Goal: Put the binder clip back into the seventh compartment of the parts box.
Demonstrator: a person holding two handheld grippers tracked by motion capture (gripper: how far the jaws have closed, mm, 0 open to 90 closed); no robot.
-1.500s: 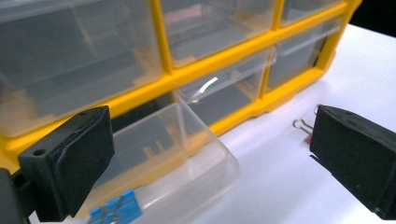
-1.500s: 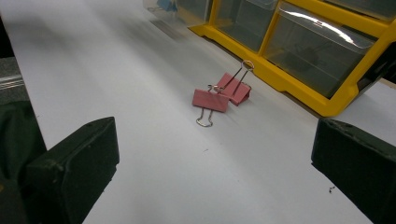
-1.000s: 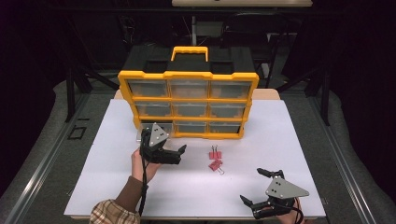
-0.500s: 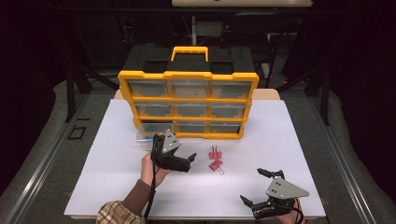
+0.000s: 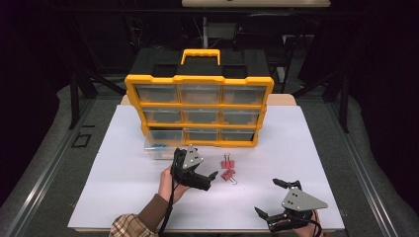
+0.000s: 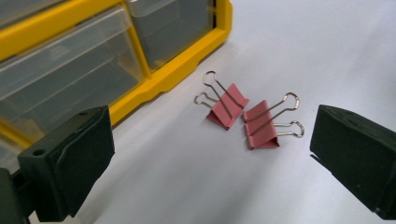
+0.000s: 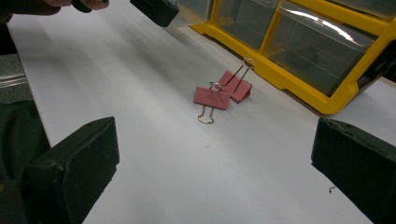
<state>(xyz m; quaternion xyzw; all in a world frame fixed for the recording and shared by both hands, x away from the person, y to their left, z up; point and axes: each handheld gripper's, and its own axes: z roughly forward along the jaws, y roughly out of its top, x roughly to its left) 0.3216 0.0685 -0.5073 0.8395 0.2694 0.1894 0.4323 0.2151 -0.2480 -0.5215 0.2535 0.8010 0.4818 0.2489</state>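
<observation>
Left gripper sat just left of the two pink binder clips, jaws spread wide, nothing between them. In the left gripper view both clips lay in the gap ahead of the jaws: near clip and far clip, touching or very nearly so at one corner, wire handles pointing away toward the upper right. Not touched by either jaw.

Clips lay on the white table surface, roughly mid-width, just in front of the yellow organizer and clear of its bottom edge.

Right gripper was near the front edge of the surface toward the right corner, well apart from the clips, jaws also wide and empty. The right gripper view showed the clips ahead between its jaws, with the organizer's lower drawers behind them.

Organizer stood upright at the back of the surface, three rows of clear drawers. One clear drawer was pulled out at the bottom left and resting on the surface, something small and blue inside; couldn't tell what.
</observation>
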